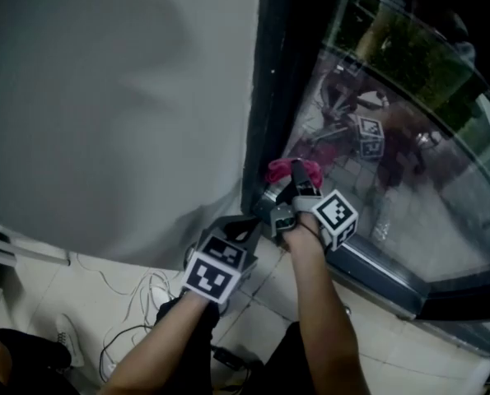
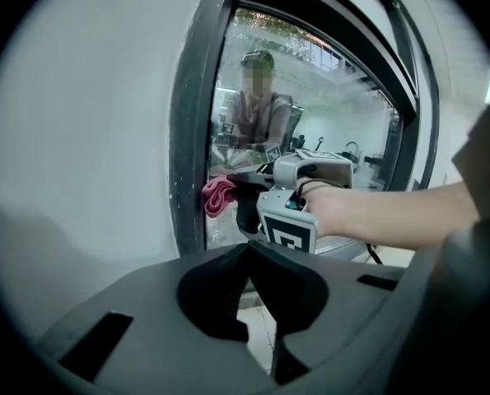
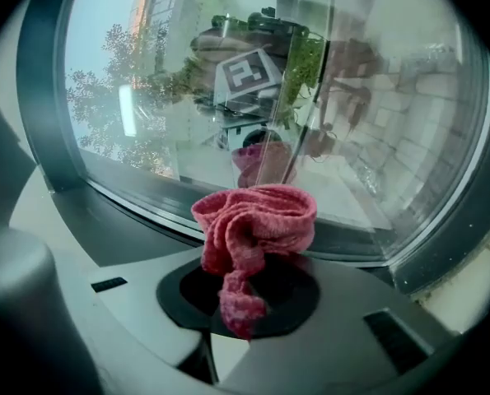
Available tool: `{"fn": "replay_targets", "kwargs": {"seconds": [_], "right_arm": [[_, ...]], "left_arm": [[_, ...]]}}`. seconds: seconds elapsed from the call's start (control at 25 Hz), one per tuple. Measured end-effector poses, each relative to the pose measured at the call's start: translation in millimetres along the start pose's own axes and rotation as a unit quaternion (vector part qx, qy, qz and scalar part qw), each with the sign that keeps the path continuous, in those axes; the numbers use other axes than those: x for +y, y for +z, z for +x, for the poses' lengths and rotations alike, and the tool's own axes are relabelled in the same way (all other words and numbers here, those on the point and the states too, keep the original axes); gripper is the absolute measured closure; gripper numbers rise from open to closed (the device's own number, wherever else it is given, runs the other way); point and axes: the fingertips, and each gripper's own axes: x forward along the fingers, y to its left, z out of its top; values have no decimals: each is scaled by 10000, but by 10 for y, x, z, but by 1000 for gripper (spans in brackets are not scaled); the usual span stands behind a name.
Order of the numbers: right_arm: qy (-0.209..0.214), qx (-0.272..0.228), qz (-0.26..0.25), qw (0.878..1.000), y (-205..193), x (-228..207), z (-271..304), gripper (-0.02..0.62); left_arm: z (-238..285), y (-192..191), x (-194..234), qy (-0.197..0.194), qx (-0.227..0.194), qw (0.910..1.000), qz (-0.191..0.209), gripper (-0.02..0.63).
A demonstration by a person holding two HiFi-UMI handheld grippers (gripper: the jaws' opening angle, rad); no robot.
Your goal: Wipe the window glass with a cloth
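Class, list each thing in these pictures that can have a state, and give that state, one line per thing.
window glass: hazy with reflections.
pink cloth: bunched up, gripped, close to the window glass; contact unclear.
right gripper: fingers shut on the pink cloth.
left gripper: fingers shut, empty, held low beside the window frame.

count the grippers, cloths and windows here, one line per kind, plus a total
grippers: 2 (left gripper, right gripper)
cloth: 1, pink, in the right gripper
window: 1
total: 4
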Motion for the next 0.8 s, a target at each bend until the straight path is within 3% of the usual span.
{"fn": "replay_targets", "kwargs": {"seconds": [0.52,0.8], "right_arm": [[719,-201,-555,9957,338,1198,-1,543],[895,-289,-742,9928,525,1631,-4,543]], "left_arm": [[-398,535,-102,75,-424,9986,312,598],[-552,835,-235,-7,-619,9970,456,598]]}}
